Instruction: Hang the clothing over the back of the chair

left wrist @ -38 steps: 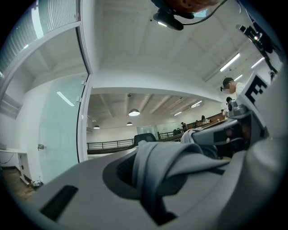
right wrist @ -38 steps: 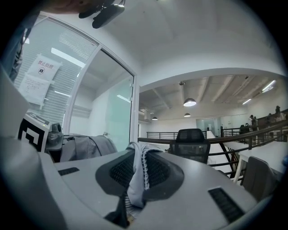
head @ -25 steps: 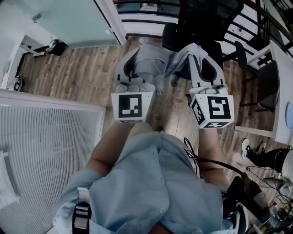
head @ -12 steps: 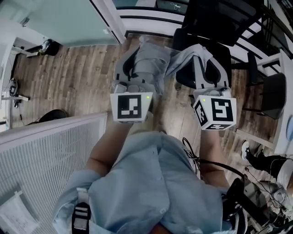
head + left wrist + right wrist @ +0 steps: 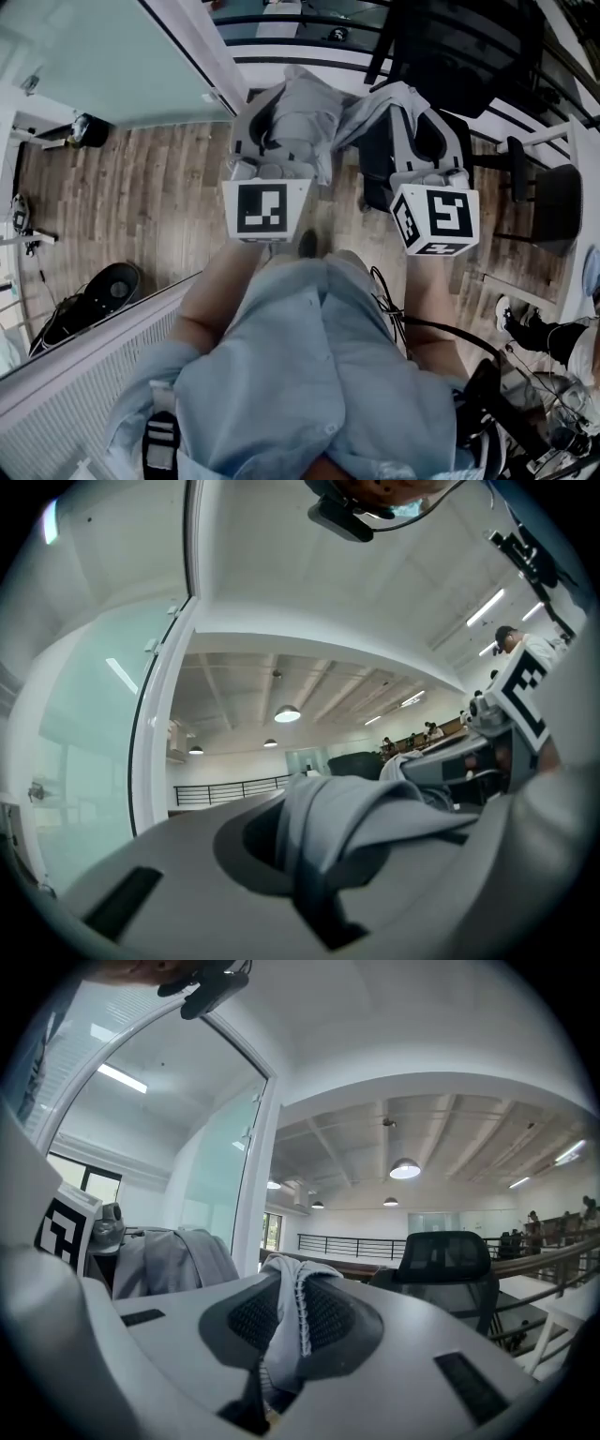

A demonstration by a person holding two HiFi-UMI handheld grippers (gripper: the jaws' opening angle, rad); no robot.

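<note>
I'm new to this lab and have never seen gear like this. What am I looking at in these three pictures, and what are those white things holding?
There is no robot here. A person in a light blue shirt holds a hand-held gripper in each hand. The head view comes from a camera on the person's head, looking steeply down. The boxes with square markers are part of the grippers. The other two pictures come from cameras riding on each gripper, looking along its two jaws.

The left hand-held gripper and the right hand-held gripper are each shut on part of one grey garment. It stretches between them above the wooden floor. Ahead stands a black office chair, and nothing hangs on its back yet.
</note>
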